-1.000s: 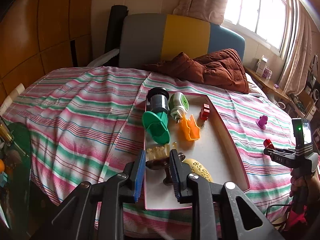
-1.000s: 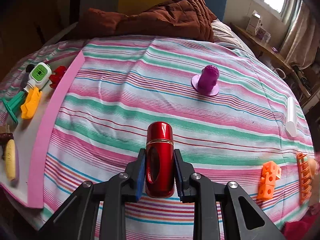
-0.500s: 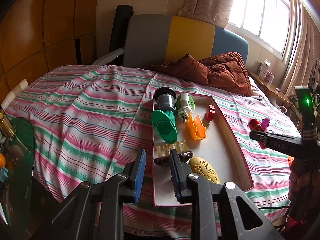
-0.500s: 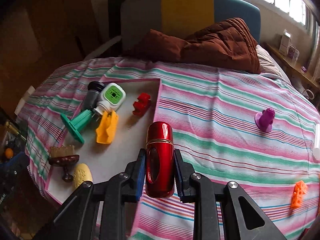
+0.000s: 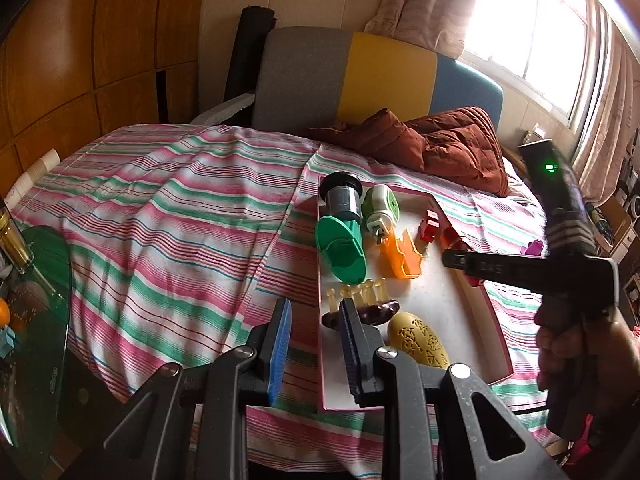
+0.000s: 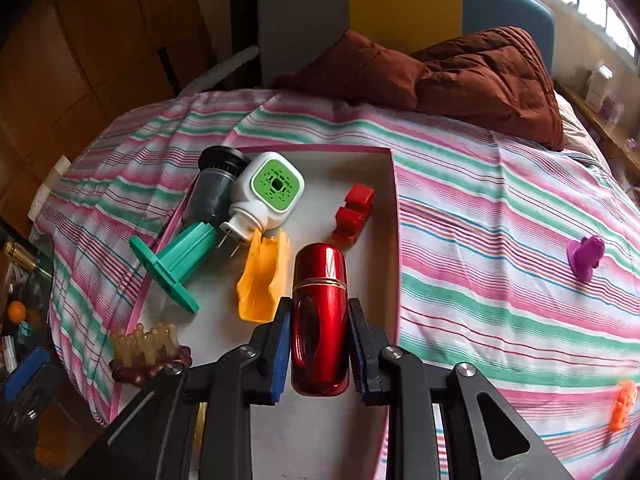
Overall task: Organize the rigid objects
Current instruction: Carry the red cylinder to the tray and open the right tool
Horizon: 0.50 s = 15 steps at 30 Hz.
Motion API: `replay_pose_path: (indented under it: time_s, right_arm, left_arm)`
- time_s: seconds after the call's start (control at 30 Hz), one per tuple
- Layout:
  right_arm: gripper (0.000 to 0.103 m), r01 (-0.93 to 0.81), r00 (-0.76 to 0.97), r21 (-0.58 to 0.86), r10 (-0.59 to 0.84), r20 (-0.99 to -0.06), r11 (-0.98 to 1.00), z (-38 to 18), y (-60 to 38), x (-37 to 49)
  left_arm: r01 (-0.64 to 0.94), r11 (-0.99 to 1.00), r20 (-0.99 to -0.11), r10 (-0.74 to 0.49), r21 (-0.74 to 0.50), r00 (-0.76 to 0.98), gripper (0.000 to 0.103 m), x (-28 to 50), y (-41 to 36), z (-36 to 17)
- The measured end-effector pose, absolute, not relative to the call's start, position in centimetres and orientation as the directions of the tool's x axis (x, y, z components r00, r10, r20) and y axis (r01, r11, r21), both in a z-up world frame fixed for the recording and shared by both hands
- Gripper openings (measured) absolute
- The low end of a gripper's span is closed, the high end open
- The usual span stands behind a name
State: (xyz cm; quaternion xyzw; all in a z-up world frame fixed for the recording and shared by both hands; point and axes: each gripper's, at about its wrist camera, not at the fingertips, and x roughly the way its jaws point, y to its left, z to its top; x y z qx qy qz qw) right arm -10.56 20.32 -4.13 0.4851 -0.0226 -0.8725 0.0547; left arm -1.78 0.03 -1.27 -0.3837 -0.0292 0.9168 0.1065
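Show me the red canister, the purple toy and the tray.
red canister [image 6: 320,280]: right wrist view, upper body.
purple toy [image 6: 585,254]: right wrist view, its middle.
tray [image 6: 394,200]: right wrist view, right wall.

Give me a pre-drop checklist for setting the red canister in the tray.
1. Right gripper shut on red canister: ok.
2. Canister over the tray, not the bedspread: ok.
3. Bare tray floor near the canister, right of the orange piece: ok.
4. Clear of the red block: ok.
5. Left gripper empty, at the tray's near left edge, away from the drop spot: ok.
6. Height above the tray floor: cannot tell.
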Motion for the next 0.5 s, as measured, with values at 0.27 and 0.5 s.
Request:
replay_pose_path:
  time_s: [0.27,0.5]
  right_arm:
    - [0.026,0.074,-0.473,-0.013,-0.023,-0.881,-0.997,-7.0,19.2,-13.2]
    - [0.027,0.072,-0.477,-0.026,-0.011,-0.879,-0.997,-7.1,19.9,-13.1]
  left_arm:
    - [-0.163,-0.978,-0.704,0.208,-0.131,-0.679,0.024,-1.9,-0.3,-1.5]
    - [-0.168,-0.978,-0.705,0.207,-0.126,-0.678,0.024,-1.9,-0.1,-1.6]
